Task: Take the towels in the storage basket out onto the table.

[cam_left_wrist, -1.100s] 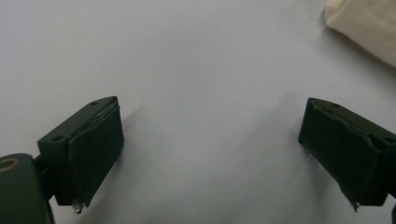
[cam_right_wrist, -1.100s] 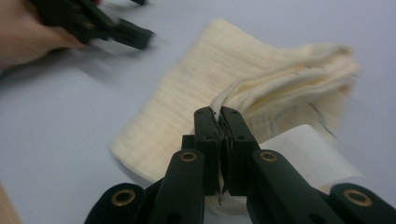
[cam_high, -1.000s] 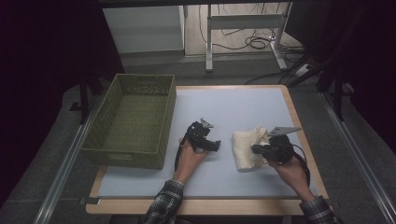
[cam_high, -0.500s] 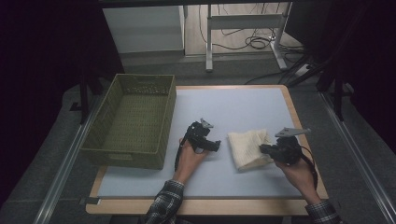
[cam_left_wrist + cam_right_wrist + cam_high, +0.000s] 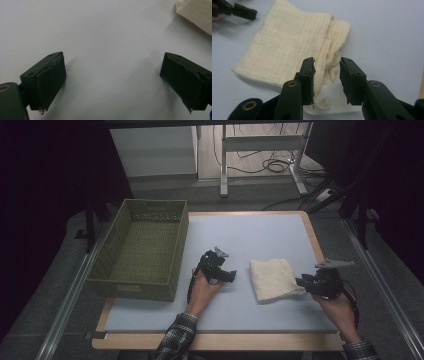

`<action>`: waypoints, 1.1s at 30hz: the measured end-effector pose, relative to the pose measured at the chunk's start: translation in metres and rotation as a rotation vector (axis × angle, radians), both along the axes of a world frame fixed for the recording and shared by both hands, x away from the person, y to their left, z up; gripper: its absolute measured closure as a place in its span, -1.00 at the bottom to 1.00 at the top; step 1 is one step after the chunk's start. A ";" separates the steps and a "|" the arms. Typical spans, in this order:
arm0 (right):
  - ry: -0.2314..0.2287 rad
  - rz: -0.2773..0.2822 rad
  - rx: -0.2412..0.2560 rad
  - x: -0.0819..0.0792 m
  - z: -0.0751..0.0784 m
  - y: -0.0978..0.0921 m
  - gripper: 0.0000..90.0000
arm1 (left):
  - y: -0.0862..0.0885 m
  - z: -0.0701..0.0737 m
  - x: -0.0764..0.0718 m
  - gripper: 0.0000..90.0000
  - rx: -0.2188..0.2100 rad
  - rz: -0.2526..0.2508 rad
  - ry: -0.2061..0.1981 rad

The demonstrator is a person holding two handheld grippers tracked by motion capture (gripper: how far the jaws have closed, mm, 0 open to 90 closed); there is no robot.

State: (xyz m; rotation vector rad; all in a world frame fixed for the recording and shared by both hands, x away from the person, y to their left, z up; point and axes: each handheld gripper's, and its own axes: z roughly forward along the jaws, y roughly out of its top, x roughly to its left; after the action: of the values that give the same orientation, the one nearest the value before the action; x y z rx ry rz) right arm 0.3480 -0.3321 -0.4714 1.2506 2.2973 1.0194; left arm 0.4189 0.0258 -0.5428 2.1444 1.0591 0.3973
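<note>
A cream cloth lies folded flat on the pale blue mat, right of centre. My right gripper sits at its right edge. In the right gripper view the jaws stand a little apart, open, straddling the cloth's loose folded edge without pinching it. My left gripper rests on the mat left of the cloth, a short gap away. Its jaws are spread wide over bare mat, with one corner of the cloth at the upper right.
A green woven basket stands on the table's left part, with nothing in it. The wooden table edge frames the mat. Black poles, cables and a white desk frame stand on the floor beyond the table. The left gripper shows far off in the right gripper view.
The right gripper has drawn back to the right and toward the person. The cloth, bunched a second ago, now lies flat and folded. The left gripper has stayed put.
</note>
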 end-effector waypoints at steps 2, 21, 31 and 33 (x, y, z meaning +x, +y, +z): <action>-0.006 0.017 0.002 0.002 0.004 0.005 0.43 | 0.000 0.000 0.000 -0.86 0.000 0.000 0.000; 0.085 0.043 -0.066 0.029 -0.024 0.034 0.91 | 0.000 0.000 0.000 -0.86 0.003 0.002 -0.003; 0.058 0.035 -0.103 0.039 -0.022 0.045 0.51 | -0.001 0.000 -0.001 -0.85 0.005 0.004 -0.009; 0.080 0.027 -0.096 0.041 -0.027 0.041 0.43 | -0.001 0.000 -0.001 -0.85 0.004 0.004 -0.008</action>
State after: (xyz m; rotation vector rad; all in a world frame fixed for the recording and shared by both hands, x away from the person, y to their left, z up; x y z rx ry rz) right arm 0.3887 -0.2912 -0.4986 1.2464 2.3985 0.8710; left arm 0.4178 0.0251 -0.5428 2.1431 1.0584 0.4104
